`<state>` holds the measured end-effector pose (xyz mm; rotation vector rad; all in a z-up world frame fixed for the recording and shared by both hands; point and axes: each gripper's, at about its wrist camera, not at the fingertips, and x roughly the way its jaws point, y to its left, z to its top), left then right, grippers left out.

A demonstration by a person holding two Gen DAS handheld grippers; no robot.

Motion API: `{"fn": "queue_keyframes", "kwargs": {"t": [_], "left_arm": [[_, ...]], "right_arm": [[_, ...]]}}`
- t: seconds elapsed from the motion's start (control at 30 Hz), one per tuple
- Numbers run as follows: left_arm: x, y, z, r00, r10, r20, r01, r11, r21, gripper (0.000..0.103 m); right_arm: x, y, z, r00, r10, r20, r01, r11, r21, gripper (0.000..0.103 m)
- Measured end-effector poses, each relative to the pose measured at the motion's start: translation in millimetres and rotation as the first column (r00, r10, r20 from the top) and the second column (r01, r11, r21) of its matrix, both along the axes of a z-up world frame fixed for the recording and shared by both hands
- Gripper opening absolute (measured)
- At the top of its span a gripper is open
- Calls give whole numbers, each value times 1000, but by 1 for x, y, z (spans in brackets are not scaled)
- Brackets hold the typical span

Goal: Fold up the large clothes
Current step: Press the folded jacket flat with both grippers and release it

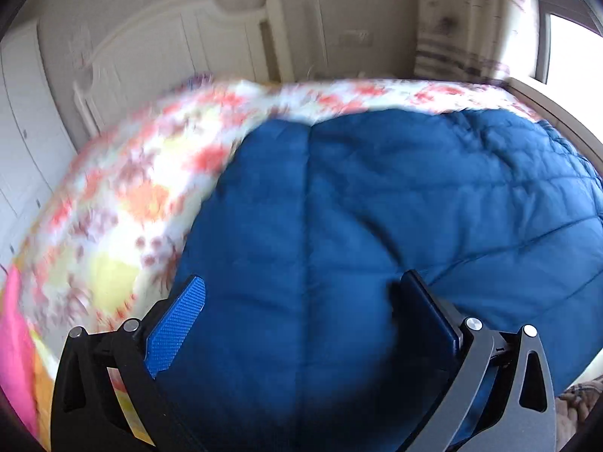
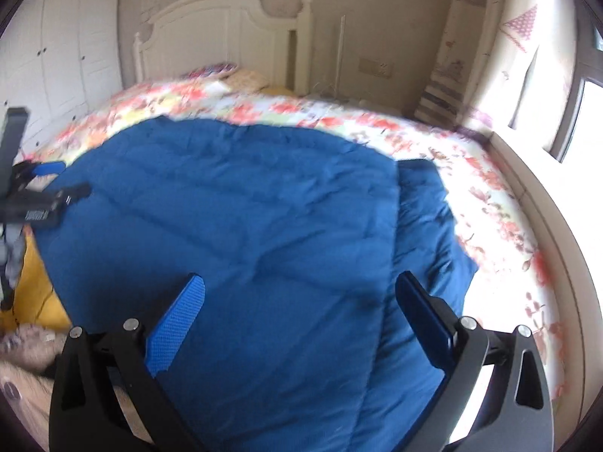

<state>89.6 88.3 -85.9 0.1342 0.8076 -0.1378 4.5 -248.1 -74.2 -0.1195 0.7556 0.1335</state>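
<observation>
Blue coat (image 2: 241,226) lies flat on the bed (image 2: 490,196), spread for folding. My left claw (image 1: 297,320) & right claw (image 2: 297,316) both gape wide, empty, poised above it to grab an edge.

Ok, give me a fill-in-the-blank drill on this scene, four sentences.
1. The jacket is ____ in colour.
2. The jacket lies on a bed whose cover has a ____ print.
3. The jaws of the right gripper stand ____.
4. The headboard behind the bed is ____ in colour.

Missing words: blue; floral; open; white
</observation>
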Motion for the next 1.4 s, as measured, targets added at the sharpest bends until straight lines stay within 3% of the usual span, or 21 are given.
{"fn": "queue_keyframes", "kwargs": {"t": [0.03,0.1,0.2,0.3,0.43,0.53,0.77,0.9,1.03,1.1,1.23,1.4], "left_arm": [[-1,7,-4,1000,-12,14,13,999,-34,99],[-4,4,-8,999,-22,32,23,1000,-7,99],[-2,-1,-8,999,-20,25,19,999,29,99],[-3,1,-10,999,-20,26,20,1000,16,99],[-3,4,-9,999,-20,32,20,1000,16,99],[-3,5,-10,999,-22,31,22,1000,6,99],[-3,5,-10,999,-25,33,24,1000,7,99],[-3,5,-10,999,-22,32,22,1000,8,99],[-2,4,-10,999,-19,30,19,1000,11,99],[-3,4,-10,999,-18,33,18,1000,10,99],[-3,5,-10,999,-17,36,17,1000,9,99],[-4,5,-9,999,-20,40,20,1000,8,99]], "right_arm": [[-2,-6,-4,1000,13,26,-13,999,31,101],[-3,-15,-6,999,21,26,-23,997,69,100],[-2,-16,3,1000,11,-6,-11,1000,11,100],[-7,-25,17,997,-75,29,77,996,-50,100],[-6,-44,6,994,-107,-11,107,994,-1,100],[-5,-58,-10,993,-116,-29,119,986,120,100],[-23,-55,7,989,-145,13,143,987,69,99],[-66,-72,18,983,-164,80,144,966,213,99],[-122,-94,9,978,-198,63,163,919,359,96],[-141,-94,-1,982,-186,30,161,909,385,96],[-147,-88,-21,988,-156,-19,150,901,407,95],[-121,-80,-37,993,-97,-69,118,866,486,95]]}}
